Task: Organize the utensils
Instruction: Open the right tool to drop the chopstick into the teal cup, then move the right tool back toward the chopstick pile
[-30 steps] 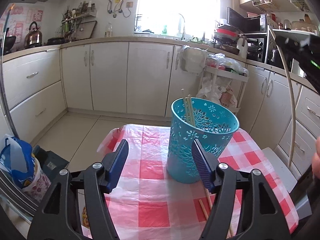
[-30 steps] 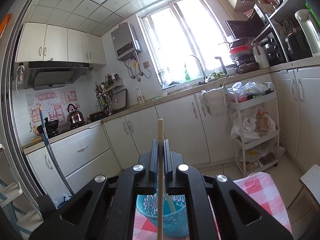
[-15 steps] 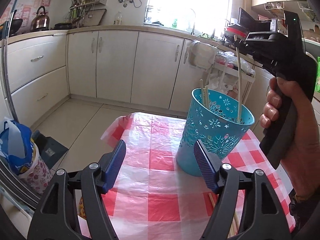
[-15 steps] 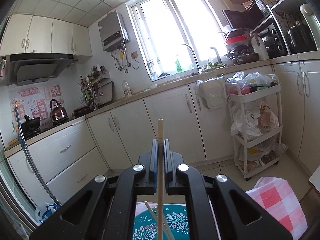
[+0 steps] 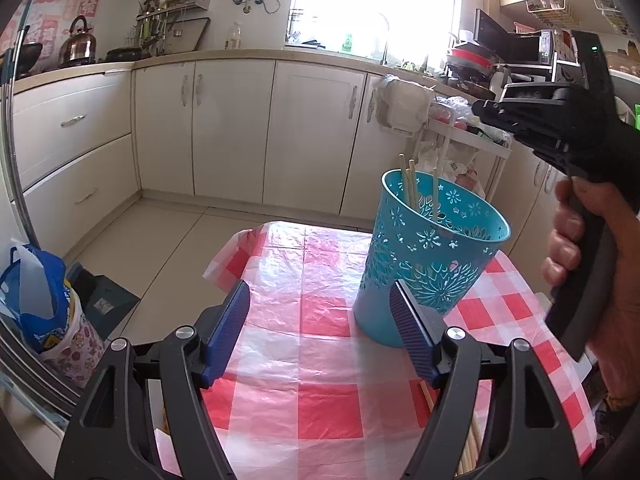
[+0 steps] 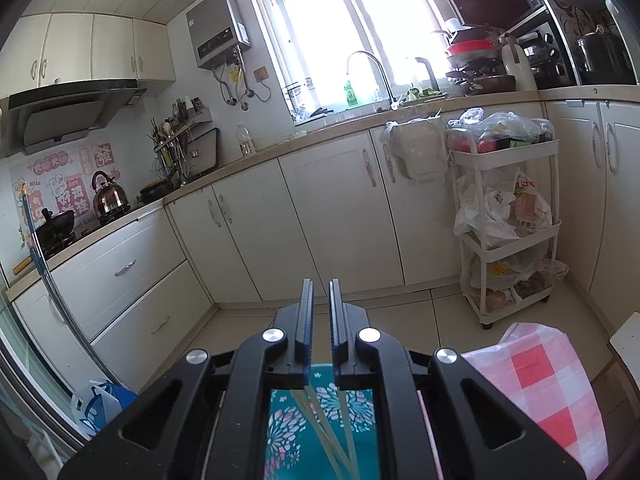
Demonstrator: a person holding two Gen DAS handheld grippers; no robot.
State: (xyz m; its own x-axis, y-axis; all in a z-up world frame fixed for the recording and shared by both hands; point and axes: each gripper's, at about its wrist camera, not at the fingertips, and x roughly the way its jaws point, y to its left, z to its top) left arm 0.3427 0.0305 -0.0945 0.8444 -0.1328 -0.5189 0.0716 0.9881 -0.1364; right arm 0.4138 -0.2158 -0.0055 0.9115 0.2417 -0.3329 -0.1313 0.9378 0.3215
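left wrist view: teal cut-out holder (image 5: 434, 264) on checked cloth (image 5: 320, 360), chopsticks (image 5: 412, 192) leaning inside. right gripper (image 6: 320, 320) above it, jaws just parted, empty; left gripper (image 5: 320, 332) wide, empty.

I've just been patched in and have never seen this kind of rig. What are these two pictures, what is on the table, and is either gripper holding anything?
There is no robot: a person holds a two-finger gripper in each hand, each with a camera looking along its fingers.

The left wrist view shows the left gripper open and empty above a table with a red-checked cloth. A teal perforated basket stands on it, chopsticks upright inside, with more chopsticks lying by the near right edge. At right, the person's hand holds the other gripper above the basket.

The right wrist view looks over the right gripper, basket below. Its jaws have just been opening, and nothing is between them.
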